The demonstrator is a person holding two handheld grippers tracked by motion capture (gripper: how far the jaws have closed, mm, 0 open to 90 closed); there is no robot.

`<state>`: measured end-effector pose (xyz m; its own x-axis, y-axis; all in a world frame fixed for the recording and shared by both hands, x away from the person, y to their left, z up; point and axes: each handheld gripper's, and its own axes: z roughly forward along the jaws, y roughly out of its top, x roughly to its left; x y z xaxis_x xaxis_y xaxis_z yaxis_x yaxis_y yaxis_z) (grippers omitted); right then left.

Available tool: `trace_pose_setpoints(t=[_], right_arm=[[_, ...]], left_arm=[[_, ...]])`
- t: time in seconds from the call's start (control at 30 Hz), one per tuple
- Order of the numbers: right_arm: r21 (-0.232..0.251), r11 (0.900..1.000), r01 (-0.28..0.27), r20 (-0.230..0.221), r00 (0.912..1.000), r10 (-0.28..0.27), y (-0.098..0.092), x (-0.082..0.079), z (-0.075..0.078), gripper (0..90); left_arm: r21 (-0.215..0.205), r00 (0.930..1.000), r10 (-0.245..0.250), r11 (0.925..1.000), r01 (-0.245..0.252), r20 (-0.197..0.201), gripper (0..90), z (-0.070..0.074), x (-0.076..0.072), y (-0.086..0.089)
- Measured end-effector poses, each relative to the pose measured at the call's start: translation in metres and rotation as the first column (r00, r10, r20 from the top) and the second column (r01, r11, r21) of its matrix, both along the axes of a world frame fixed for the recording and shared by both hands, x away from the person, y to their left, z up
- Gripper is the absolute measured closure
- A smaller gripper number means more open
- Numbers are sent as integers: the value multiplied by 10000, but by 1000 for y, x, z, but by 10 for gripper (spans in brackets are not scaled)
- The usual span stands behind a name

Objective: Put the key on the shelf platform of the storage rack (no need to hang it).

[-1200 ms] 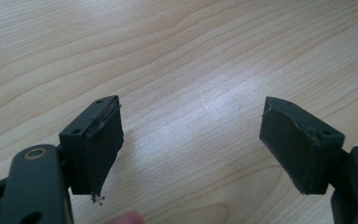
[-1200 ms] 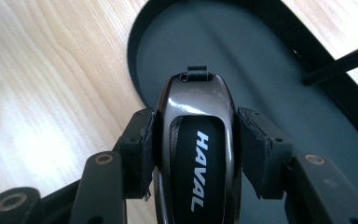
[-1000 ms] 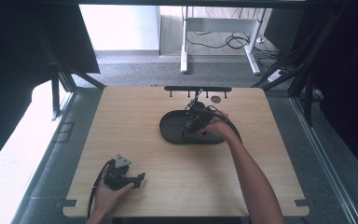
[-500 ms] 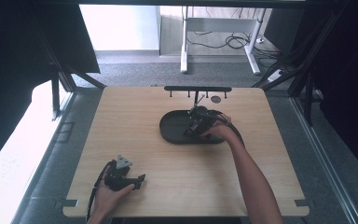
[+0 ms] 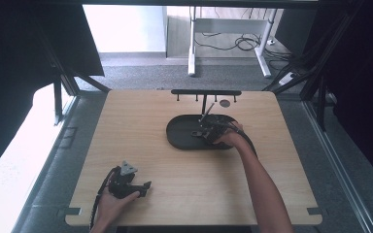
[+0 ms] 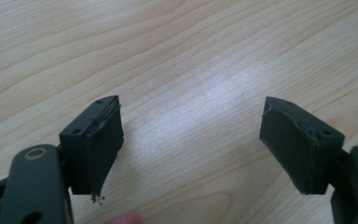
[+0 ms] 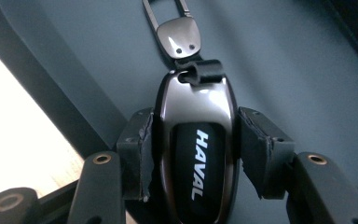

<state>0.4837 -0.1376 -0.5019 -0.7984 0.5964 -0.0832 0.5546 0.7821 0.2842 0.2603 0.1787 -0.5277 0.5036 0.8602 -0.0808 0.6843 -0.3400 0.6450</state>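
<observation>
A glossy dark car key fob (image 7: 196, 144) marked HAVAL, with a metal clip (image 7: 177, 35) on its top, sits between my right gripper's (image 7: 193, 144) pads, which press on both its sides. It hangs over the dark oval tray (image 7: 279, 56). From above, the right gripper (image 5: 209, 130) is over the tray (image 5: 179, 136) in the middle of the table. Near the front left edge my left gripper (image 5: 143, 188) rests low, and its own view shows it (image 6: 191, 144) open over bare wood, nothing between the pads.
A black rack (image 5: 206, 92) with small hooks stands behind the tray at the table's far edge, a small round disc (image 5: 225, 103) beside it. The wooden table (image 5: 126, 131) has free room on the left and front. Desk legs and cables lie on the floor beyond.
My right gripper has shifted slightly right and nearer over the tray, with the fob in it. The left gripper has stayed where it was.
</observation>
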Motion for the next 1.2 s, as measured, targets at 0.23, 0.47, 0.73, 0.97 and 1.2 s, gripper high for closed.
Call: trace_pose_setpoints(t=[0.23, 0.47, 0.73, 0.97, 1.2], right_arm=[[489, 9986, 190, 261, 9995, -203, -6, -2, 1, 370], [1145, 9933, 172, 728, 9970, -256, -10, -13, 17, 335], [1751, 9842, -252, 1321, 9912, 19, -8, -34, 43, 312], [2316, 9717, -460, 1550, 9879, 99, -12, -60, 55, 325], [2733, 9609, -445, 1656, 9862, -15, -30, -87, 57, 327]], left_arm=[[10, 10000, -47, 10000, 47, -15, 217, -1, 0, -1], [19, 10000, -37, 10000, 37, -1, 219, 0, 1, 0], [19, 10000, -67, 10000, 67, 7, 219, -1, 1, -1], [50, 10000, -37, 10000, 37, 22, 220, -1, 1, 0], [151, 10000, -66, 9999, 66, -2, 220, -2, 2, -1]])
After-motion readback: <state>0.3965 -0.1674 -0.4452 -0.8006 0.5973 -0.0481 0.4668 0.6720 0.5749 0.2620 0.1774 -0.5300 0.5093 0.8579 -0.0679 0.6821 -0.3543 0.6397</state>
